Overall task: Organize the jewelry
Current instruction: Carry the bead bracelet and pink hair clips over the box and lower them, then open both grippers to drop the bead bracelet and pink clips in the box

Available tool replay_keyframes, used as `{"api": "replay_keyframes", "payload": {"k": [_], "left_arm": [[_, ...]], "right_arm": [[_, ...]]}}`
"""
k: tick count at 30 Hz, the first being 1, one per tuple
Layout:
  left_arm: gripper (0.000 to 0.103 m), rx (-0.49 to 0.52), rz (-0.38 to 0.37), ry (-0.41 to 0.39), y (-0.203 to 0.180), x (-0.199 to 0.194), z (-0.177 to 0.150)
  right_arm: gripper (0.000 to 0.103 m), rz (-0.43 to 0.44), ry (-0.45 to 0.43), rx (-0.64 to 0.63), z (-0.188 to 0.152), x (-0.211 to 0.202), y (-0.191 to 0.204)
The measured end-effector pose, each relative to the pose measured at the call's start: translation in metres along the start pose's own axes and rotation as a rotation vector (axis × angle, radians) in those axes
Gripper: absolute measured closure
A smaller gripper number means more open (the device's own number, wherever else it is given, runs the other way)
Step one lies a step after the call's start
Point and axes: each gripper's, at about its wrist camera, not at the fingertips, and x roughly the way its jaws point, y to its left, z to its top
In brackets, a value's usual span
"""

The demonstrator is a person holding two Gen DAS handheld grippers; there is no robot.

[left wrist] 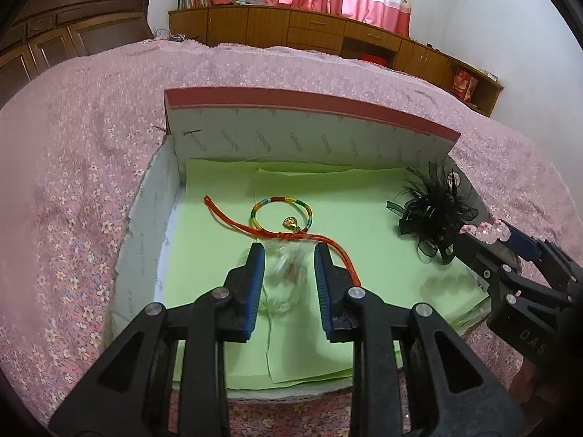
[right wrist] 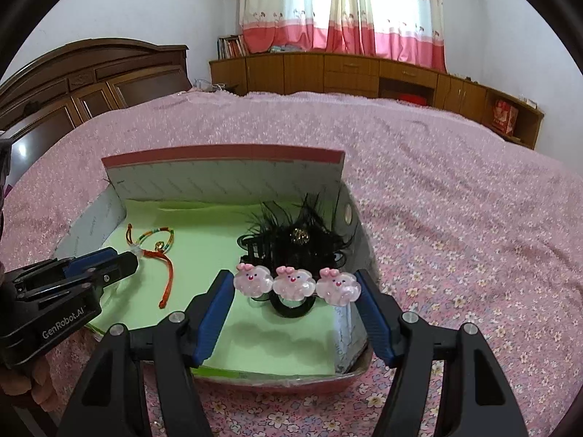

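Observation:
An open cardboard box [left wrist: 255,134] lined with green paper lies on the bed. In it lie a red cord bracelet with a multicolour loop and gold charm [left wrist: 282,218] and a black feather hair clip [left wrist: 433,215]. My left gripper [left wrist: 289,258] is shut on a small clear plastic bag [left wrist: 286,273] just above the box floor, near the bracelet. My right gripper [right wrist: 295,284] is shut on a pink hair piece of three bunny faces [right wrist: 293,280], held over the box's right side in front of the feather clip [right wrist: 298,236]. The left gripper also shows in the right wrist view [right wrist: 131,255].
The box sits on a pink floral bedspread [right wrist: 455,218]. A dark wooden headboard [right wrist: 91,73] is at the far left. Low wooden cabinets [right wrist: 346,69] and pink curtains stand along the far wall.

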Motion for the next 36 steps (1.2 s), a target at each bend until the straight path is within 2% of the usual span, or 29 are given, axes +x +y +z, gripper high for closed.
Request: {"api": "replay_keyframes", "payload": {"k": [4, 6, 12, 25, 36], "left_arm": [[0.081, 0.007, 0.016, 0.023, -0.001, 0.001, 0.001], [0.077, 0.004, 0.017, 0.025, -0.002, 0.001, 0.001], [0.072, -0.004, 0.003, -0.002, -0.002, -0.014, 0.005], [0.071, -0.017, -0.028, -0.062, -0.001, -0.06, 0.004], [0.071, -0.009, -0.024, -0.049, 0.003, -0.087, -0.009]], "right_arm": [[0.032, 0.01, 0.013, -0.004, 0.0, 0.001, 0.001], [0.029, 0.015, 0.014, -0.003, 0.001, -0.001, 0.001], [0.026, 0.036, -0.005, -0.001, 0.002, -0.012, 0.004], [0.024, 0.081, -0.107, 0.02, 0.005, -0.063, 0.006], [0.024, 0.112, -0.115, 0.057, -0.008, -0.102, -0.004]]}}
